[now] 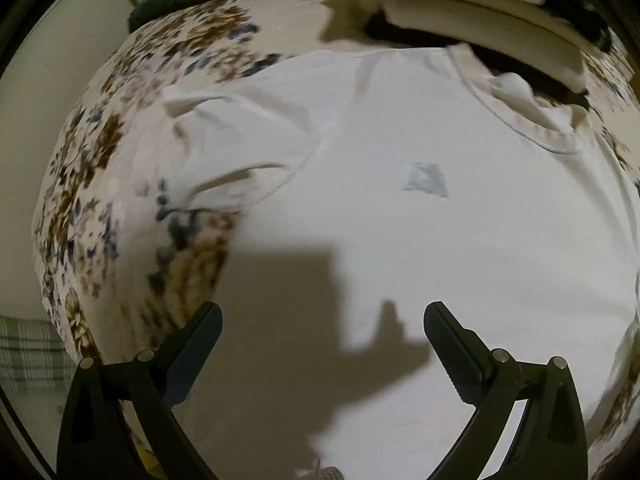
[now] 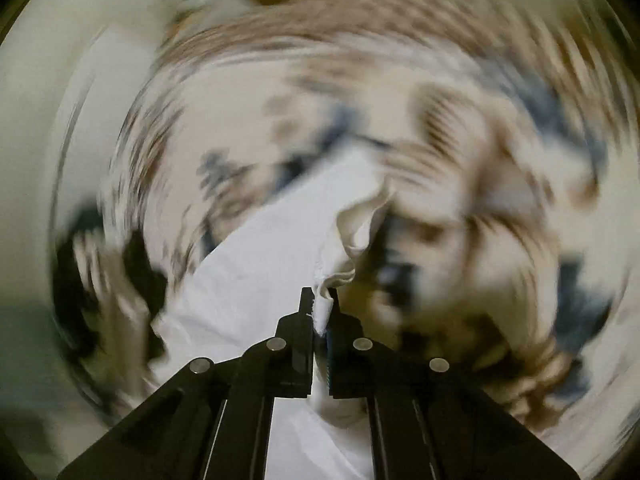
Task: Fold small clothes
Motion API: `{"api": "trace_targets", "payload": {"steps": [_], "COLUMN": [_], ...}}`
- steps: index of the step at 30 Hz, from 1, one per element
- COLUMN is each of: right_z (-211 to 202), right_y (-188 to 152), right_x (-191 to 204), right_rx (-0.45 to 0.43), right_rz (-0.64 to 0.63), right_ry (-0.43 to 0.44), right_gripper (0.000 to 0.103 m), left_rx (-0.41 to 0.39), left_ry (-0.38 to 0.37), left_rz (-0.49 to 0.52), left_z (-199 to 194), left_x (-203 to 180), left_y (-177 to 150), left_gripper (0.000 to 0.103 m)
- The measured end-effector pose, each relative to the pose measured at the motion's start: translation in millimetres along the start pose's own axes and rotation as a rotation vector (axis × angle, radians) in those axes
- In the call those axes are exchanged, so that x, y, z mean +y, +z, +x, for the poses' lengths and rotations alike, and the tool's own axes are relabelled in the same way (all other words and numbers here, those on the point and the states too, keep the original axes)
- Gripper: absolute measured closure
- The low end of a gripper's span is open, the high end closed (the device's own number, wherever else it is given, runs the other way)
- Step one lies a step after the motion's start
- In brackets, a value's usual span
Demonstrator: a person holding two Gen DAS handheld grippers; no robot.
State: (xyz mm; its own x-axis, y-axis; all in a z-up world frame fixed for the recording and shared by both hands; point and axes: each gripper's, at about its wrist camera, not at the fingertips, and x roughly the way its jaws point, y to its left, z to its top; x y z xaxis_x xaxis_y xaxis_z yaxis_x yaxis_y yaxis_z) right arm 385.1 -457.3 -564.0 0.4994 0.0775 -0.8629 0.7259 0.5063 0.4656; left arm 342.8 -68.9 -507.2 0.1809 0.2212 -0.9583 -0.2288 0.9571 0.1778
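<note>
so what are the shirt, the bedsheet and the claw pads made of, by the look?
Shirt: thin white knit, probably cotton, matte; it creases softly and has a ribbed collar.
Bedsheet: matte woven cloth with a floral print.
Left claw pads: black, ridged, likely rubber or plastic.

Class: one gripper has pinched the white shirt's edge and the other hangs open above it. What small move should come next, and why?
Probably lower the open left gripper onto the shirt to pinch it: the right gripper already clamps an edge, and the shirt lies unfolded.
</note>
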Motion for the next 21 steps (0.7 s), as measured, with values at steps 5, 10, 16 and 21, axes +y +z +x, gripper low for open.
{"api": "trace_targets", "payload": {"steps": [5, 10, 16, 21], "right_z": [17, 60, 71, 27], "right_y": [-75, -192, -229, -185], "right_x": [132, 183, 165, 131], "right_rx": [0.023, 0.114, 0.317, 0.350], "right_rz": [-0.644, -1.094, -1.100, -0.805], "right_ry": [-0.108, -0.206, -0.203, -0.089], "right_gripper": [0.099, 0.098, 0.053, 0.047], "left_rx": [-0.004, -0.018, -0.015, 0.016], "left_ry": [0.036, 0.085, 0.071, -0.039], "left_rz": [-0.060, -0.095, -0.141, -0.209], "left_z": [6, 13, 21, 33], "left_x": [45, 88, 136, 173], "left_y": [-3, -5, -6, 4], "left_gripper": [0.000, 0.000, 0.000, 0.000]}}
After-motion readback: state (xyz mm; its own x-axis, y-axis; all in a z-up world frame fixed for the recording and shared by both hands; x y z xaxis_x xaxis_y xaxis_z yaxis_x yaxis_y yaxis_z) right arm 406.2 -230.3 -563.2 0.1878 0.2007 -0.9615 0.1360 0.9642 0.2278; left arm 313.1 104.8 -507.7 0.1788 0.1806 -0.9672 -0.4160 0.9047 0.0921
